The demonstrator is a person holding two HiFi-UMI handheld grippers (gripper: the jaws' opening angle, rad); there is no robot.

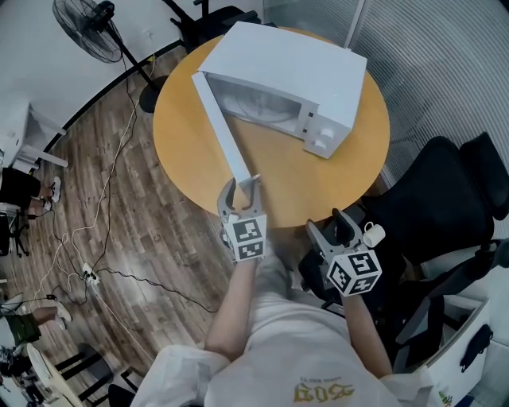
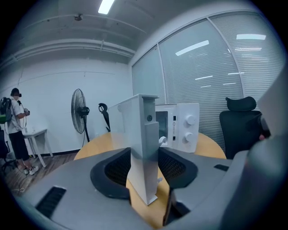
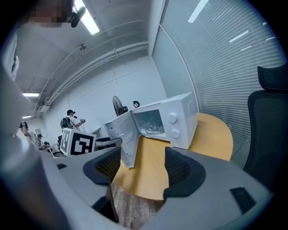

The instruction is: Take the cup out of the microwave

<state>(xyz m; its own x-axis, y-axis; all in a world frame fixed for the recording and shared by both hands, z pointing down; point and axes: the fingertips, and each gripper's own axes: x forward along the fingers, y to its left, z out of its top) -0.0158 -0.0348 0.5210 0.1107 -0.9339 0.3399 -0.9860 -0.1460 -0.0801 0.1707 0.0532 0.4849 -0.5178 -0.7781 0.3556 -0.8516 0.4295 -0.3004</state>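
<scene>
Grey left tongs [image 1: 242, 191] and right tongs [image 1: 328, 224], black mesh-textured pads [image 2: 117, 168] inside, white cubes [image 1: 245, 237] with black square markers behind each tongs, cream shirt [image 1: 302, 350] with yellow print

Looks like an office-type room to me: glass partition walls with slatted blinds [image 2: 216, 81], long ceiling strip lights [image 2: 106, 6], and a black high-backed swivel chair [image 1: 445, 199] by a round wooden meeting table [image 1: 350, 171]. There's also a black pedestal fan [image 1: 91, 32], with loose cables [image 1: 89, 274] trailing over the wood-look floor [image 1: 159, 230].

left gripper [image 2: 144, 165] jaws pinch the open microwave door [image 2: 145, 130] edge; from them, microwave [image 2: 182, 126] at one o'clock, fan [image 2: 78, 110] at ten.
</scene>
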